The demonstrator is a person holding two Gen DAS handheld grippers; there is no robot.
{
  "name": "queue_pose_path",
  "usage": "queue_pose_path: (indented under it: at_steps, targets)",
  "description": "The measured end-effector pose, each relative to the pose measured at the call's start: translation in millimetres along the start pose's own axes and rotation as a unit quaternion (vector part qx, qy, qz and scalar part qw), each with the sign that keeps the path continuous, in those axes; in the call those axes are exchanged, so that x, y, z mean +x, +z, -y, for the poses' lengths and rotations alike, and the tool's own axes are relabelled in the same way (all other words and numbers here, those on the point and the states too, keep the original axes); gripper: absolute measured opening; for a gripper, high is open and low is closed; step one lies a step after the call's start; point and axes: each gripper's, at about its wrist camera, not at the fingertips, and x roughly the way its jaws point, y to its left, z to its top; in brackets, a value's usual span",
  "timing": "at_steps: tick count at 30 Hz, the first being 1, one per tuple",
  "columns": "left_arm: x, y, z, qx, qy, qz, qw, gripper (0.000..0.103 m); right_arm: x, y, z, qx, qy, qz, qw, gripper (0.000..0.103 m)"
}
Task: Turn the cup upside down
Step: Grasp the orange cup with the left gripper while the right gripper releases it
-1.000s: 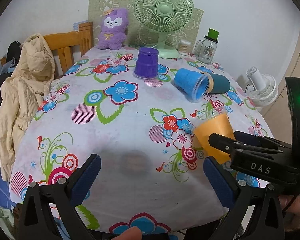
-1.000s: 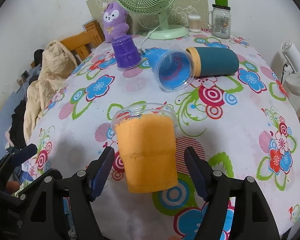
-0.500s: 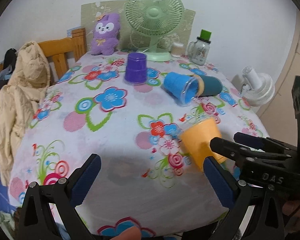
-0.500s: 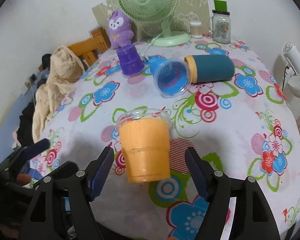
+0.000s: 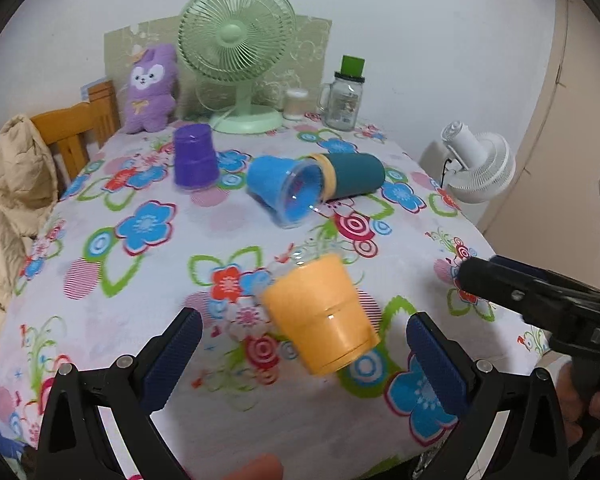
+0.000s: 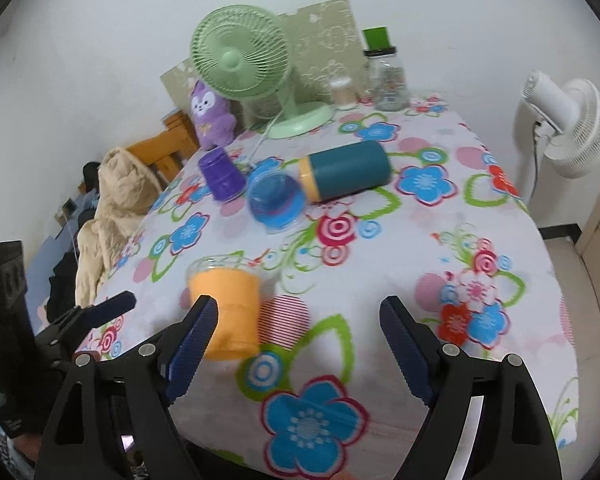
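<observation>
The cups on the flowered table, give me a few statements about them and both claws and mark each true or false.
1. The orange cup lies tipped on the tablecloth, its clear rim facing the far end. True.
2. The left claw is clamped on the orange cup. False: it is open, with the cup lying free between its fingers.
3. The purple cup stands mouth down. True.
4. The blue cup stands upright. False: it lies on its side against the teal tumbler.
5. The right claw is open and holds nothing. True.
</observation>
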Motion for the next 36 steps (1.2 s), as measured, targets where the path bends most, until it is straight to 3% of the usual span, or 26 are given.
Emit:
queue_pose_path:
  at_steps: [6, 12, 18, 22, 25, 30, 33, 35, 36]
  targets:
    - [16.9, -0.9, 3.1, -0.03, 0.019, 0.024, 0.9991, 0.103, -6.1, -8.8, 22.0, 0.021, -0.007, 0.0, 1.0, 0.085]
    - [39.9, -2.7, 0.5, -0.055, 0.035, -0.012, 0.9978, 0.103, -7.2, -10.9, 27.8, 0.023, -0.008, -0.001, 1.0, 0.085]
    - [54.2, -8.1, -6.1, -0.093, 0.001, -0.047, 0.9946, 0.101, -7.3, -11.7, 29.8, 0.021, -0.01, -0.002, 1.0, 0.086]
    - [58.9, -13.1, -3.8, -0.086, 0.006, -0.054, 0.9948, 0.1, -6.4, -12.5, 30.9, 0.023, -0.009, -0.004, 1.0, 0.085]
    - [69.1, -17.7, -6.1, -0.082, 0.01, -0.084, 0.9931, 0.1, -6.0, -12.5, 28.3, 0.02, -0.007, -0.005, 1.0, 0.086]
    - [64.1, -16.5, -2.1, -0.055, 0.025, -0.066, 0.996, 0.103, -4.7, -13.3, 23.5, 0.009, -0.006, -0.007, 1.0, 0.086]
    - [67.3, -17.7, -3.5, -0.055, 0.036, -0.075, 0.995, 0.103, -4.2, -13.4, 22.1, 0.007, -0.002, -0.006, 1.0, 0.086]
    - [64.8, -18.8, -7.8, -0.065, 0.041, -0.066, 0.9948, 0.095, -3.9, -13.9, 21.5, 0.006, -0.002, -0.007, 1.0, 0.086]
    - [64.0, -18.4, -8.5, -0.067, 0.044, -0.063, 0.9948, 0.081, -3.3, -13.9, 21.6, 0.006, -0.002, -0.008, 1.0, 0.086]
